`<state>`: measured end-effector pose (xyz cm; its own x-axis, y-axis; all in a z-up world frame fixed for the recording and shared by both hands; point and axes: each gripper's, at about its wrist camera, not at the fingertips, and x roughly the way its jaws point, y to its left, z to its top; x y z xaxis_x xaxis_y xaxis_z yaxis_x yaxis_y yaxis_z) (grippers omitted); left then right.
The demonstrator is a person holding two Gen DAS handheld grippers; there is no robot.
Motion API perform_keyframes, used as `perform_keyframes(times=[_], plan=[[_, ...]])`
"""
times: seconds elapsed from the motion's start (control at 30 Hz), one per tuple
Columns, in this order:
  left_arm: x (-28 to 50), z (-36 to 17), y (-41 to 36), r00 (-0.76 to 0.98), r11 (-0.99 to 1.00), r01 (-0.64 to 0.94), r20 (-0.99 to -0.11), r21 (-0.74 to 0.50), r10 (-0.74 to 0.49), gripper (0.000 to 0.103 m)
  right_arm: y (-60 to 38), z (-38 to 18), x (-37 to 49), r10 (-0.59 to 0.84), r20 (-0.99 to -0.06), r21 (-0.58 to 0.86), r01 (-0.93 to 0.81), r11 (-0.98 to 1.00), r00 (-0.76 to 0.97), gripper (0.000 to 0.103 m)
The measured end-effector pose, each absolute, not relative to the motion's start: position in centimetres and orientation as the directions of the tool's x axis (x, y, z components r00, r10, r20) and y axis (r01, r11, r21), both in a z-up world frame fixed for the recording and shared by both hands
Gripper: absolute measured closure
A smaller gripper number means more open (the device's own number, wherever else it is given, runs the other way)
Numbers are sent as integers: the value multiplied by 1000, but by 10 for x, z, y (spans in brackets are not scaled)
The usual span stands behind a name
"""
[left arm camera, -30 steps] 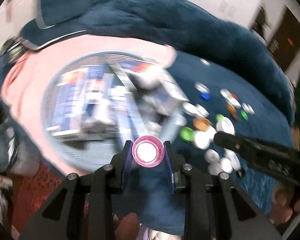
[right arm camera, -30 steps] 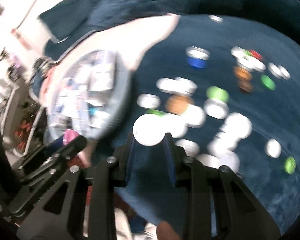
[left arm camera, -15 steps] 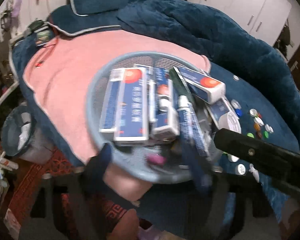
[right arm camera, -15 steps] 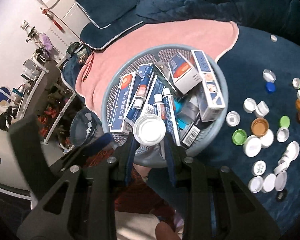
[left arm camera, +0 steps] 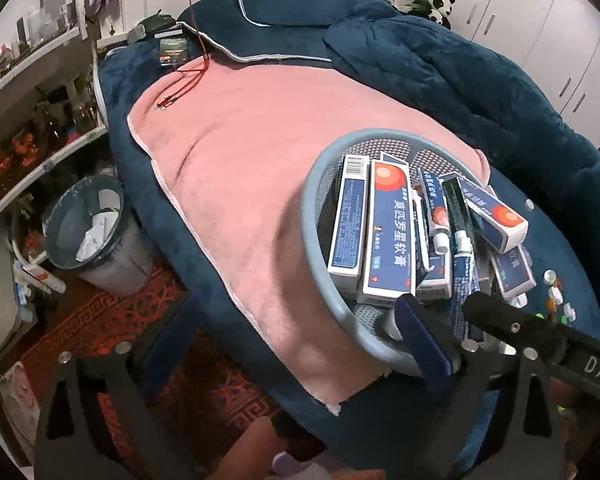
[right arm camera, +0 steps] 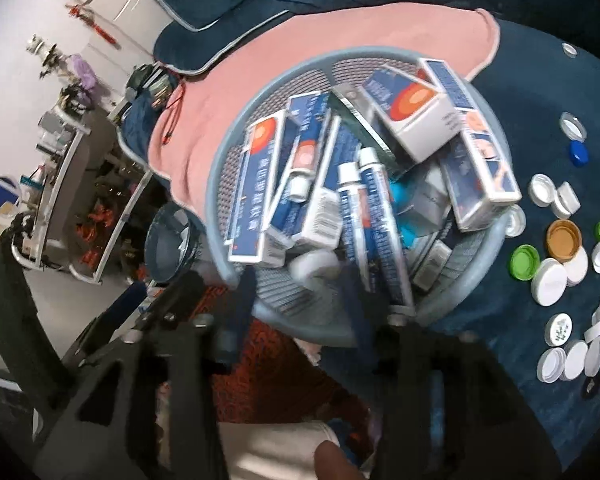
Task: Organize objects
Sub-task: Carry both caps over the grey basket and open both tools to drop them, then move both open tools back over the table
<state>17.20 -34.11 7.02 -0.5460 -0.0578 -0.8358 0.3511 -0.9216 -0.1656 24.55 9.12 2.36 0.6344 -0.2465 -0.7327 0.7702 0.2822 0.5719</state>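
Observation:
A round blue-grey mesh basket rests on a pink towel, filled with blue-and-white ointment boxes and tubes. My left gripper hangs at the basket's near-left rim; its jaws are opening wide with nothing between them. My right gripper is over the basket's near edge. Its jaws are opening, and a blurred white cap lies loose just past the fingertips, inside the basket. Several loose bottle caps lie on the blue blanket to the right of the basket.
A bin with paper in it stands on a red patterned rug left of the bed. Cluttered shelves line the far left. A red cable crosses the towel's far corner, and a bunched blue quilt lies behind the basket.
My left gripper let a pink cap go into the basket, opened wide and swung left. My right gripper carried a white cap from the pile to the basket and opened, so the cap came free.

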Motion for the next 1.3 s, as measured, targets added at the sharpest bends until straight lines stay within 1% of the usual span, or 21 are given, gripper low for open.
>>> perform_keyframes(times=[0.03,0.1,0.2,0.23,0.3,0.47,0.77,0.93,1.07,1.13,1.3], plan=[[172,70,-341,-547,-922,348,-835,-170,-52,3,91,23,242,-254,-732,572,773,276,632,44],[171,72,-336,-550,-929,333,-834,-163,-51,1,90,22,236,-254,-726,584,768,263,639,29],[171,73,-328,-549,-937,315,-834,-151,-50,1,90,22,226,-260,-721,593,766,248,642,19],[170,73,-326,-547,-939,311,-835,-147,-51,1,91,22,222,-263,-724,589,770,245,637,18],[170,73,-320,-545,-943,301,-837,-142,-48,1,93,21,216,-266,-726,588,773,236,634,8],[169,77,-307,-553,-952,276,-832,-135,-43,1,97,17,196,-260,-743,572,787,232,616,1],[166,82,-276,-558,-970,215,-830,-116,-25,1,104,10,154,-298,-776,523,831,188,556,0],[164,82,-251,-557,-981,158,-831,-115,8,1,107,4,125,-310,-783,518,841,154,539,0],[163,81,-216,-546,-992,72,-836,-108,52,1,112,-4,94,-322,-792,513,851,109,519,0],[164,80,-192,-545,-995,5,-835,-98,79,1,115,-11,75,-329,-804,502,862,74,496,0],[166,72,-149,-522,-991,-100,-844,-85,125,1,123,-38,22,-332,-841,464,885,-36,427,0]])
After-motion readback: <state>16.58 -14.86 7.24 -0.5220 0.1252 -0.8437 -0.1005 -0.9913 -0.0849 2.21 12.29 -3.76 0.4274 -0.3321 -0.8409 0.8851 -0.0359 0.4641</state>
